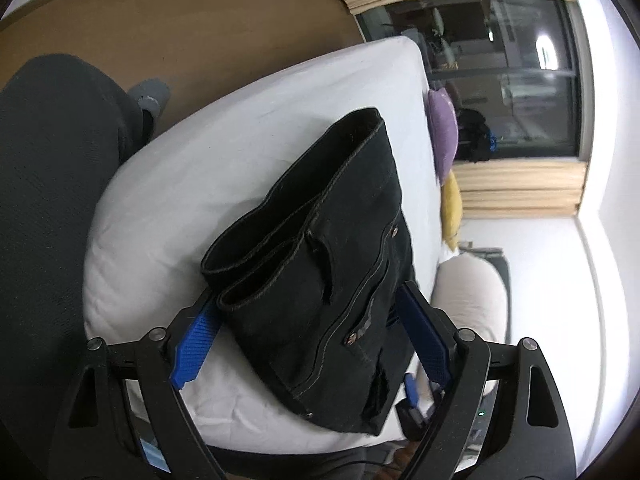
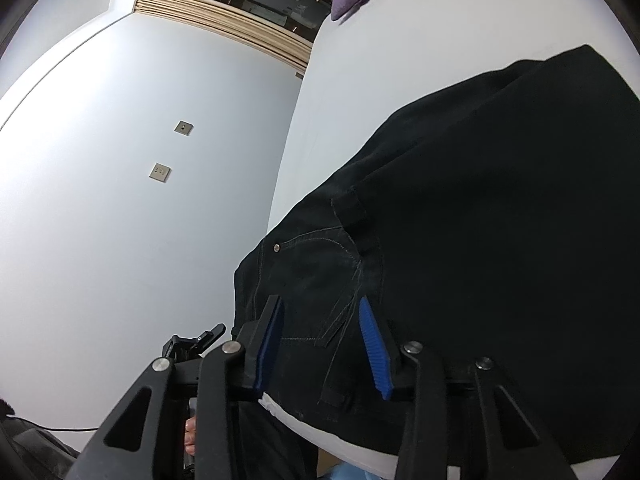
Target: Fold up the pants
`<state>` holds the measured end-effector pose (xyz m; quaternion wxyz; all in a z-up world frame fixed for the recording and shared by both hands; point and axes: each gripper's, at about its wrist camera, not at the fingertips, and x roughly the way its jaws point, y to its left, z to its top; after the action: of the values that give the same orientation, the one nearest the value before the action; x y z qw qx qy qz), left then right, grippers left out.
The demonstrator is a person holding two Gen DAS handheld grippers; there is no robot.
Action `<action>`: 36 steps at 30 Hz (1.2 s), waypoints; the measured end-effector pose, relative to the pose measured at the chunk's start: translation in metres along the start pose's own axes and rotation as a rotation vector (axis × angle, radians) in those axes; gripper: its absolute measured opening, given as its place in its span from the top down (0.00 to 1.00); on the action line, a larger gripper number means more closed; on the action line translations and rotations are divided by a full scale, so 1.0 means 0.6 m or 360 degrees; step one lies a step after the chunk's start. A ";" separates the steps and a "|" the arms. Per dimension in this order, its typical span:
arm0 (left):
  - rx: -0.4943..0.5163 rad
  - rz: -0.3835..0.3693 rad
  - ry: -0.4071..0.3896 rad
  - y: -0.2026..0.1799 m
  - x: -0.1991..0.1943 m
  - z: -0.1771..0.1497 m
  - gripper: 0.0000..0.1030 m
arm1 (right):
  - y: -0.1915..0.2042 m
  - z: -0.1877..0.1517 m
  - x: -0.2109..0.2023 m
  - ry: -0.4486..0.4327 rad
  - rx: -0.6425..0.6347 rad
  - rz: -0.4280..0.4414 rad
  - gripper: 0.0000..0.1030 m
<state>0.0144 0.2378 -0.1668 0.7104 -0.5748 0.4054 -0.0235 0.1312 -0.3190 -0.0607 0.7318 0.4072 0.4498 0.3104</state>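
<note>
Even indoor light, glare on the window, sharp centres, fisheye-bent dark edges

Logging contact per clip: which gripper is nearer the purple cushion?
Hard to call. Left gripper and right gripper both straddle the black pants on the bed; purple cushion lies far beyond.

No legible text, label, brand or number anywhere in either wrist view.
</note>
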 end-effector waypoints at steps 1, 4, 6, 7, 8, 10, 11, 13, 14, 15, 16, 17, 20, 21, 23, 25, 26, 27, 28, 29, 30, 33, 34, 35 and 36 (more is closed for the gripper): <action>-0.0011 -0.0004 -0.0004 0.000 -0.001 0.003 0.26 | 0.001 0.002 0.003 0.0008 -0.0003 -0.0007 0.60; -0.0025 0.0019 -0.0006 0.009 -0.009 0.007 0.52 | 0.005 0.009 0.016 0.0041 -0.0022 -0.0054 0.62; -0.0009 0.0022 0.0002 0.008 -0.008 0.010 0.68 | 0.009 0.016 0.027 0.0074 -0.0041 -0.0092 0.65; 0.0000 0.0020 0.0004 0.006 -0.009 0.011 0.69 | 0.011 0.020 0.034 0.0096 -0.0053 -0.0111 0.65; 0.0032 0.0020 -0.0004 -0.001 -0.012 0.012 0.71 | 0.014 0.024 0.043 0.0124 -0.0068 -0.0135 0.66; 0.0118 0.0028 -0.0019 -0.015 -0.018 0.014 0.74 | 0.018 0.032 0.062 0.0182 -0.0096 -0.0193 0.69; 0.0178 0.0037 -0.0032 -0.027 -0.021 0.012 0.75 | 0.019 0.035 0.073 0.0213 -0.0105 -0.0224 0.70; 0.0285 0.0039 -0.0051 -0.054 -0.028 0.007 0.77 | 0.013 0.040 0.097 0.0282 -0.0101 -0.0294 0.71; 0.0354 0.0044 -0.0064 -0.071 -0.031 0.005 0.77 | 0.006 0.040 0.111 0.0324 -0.0088 -0.0342 0.71; 0.0399 0.0047 -0.0072 -0.083 -0.033 0.003 0.78 | 0.002 0.039 0.118 0.0336 -0.0092 -0.0378 0.78; 0.0457 0.0049 -0.0082 -0.097 -0.034 -0.001 0.78 | 0.000 0.039 0.122 0.0330 -0.0109 -0.0415 0.82; 0.0522 0.0052 -0.0092 -0.113 -0.036 -0.004 0.79 | -0.002 0.039 0.122 0.0327 -0.0110 -0.0415 0.85; 0.0689 0.0043 -0.0113 -0.156 -0.039 -0.018 0.85 | -0.003 0.036 0.125 0.0322 -0.0134 -0.0419 0.85; 0.0747 0.0033 -0.0114 -0.171 -0.041 -0.025 0.86 | -0.001 0.033 0.127 0.0316 -0.0158 -0.0431 0.85; 0.0856 0.0029 -0.0119 -0.206 -0.035 -0.040 0.86 | -0.002 0.029 0.128 0.0293 -0.0167 -0.0426 0.85; 0.0948 0.0017 -0.0108 -0.240 -0.024 -0.057 0.86 | 0.000 0.031 0.121 0.0283 -0.0145 -0.0379 0.85; 0.1015 0.0010 -0.0093 -0.262 -0.014 -0.069 0.86 | -0.002 0.034 0.110 0.0264 -0.0095 -0.0327 0.78; 0.1075 0.0007 -0.0081 -0.281 -0.007 -0.084 0.86 | -0.004 0.038 0.091 0.0215 -0.0044 -0.0272 0.68; 0.1140 0.0009 -0.0070 -0.301 0.002 -0.098 0.86 | -0.007 0.043 0.071 0.0156 -0.0010 -0.0208 0.63; 0.1247 0.0009 -0.0052 -0.325 0.017 -0.121 0.86 | -0.013 0.051 0.042 0.0073 0.0039 -0.0108 0.53; 0.1317 0.0012 -0.0033 -0.342 0.030 -0.139 0.86 | -0.018 0.055 0.022 0.0028 0.0073 -0.0046 0.42; 0.1602 0.0038 0.0067 -0.386 0.083 -0.216 0.86 | -0.037 0.075 -0.036 -0.0059 0.0149 0.0128 0.30; 0.1685 0.0054 0.0113 -0.393 0.103 -0.243 0.86 | -0.041 0.080 -0.050 -0.0076 0.0158 0.0153 0.28; 0.1764 0.0071 0.0164 -0.398 0.126 -0.271 0.86 | -0.047 0.084 -0.065 -0.0091 0.0163 0.0169 0.21; 0.1852 0.0101 0.0204 -0.397 0.147 -0.300 0.86 | -0.051 0.084 -0.077 -0.0103 0.0164 0.0177 0.17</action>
<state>0.0682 -0.0304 -0.0180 0.8837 -0.0750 0.3850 -0.2555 0.1611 -0.3875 -0.0556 0.7056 0.4784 0.4181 0.3138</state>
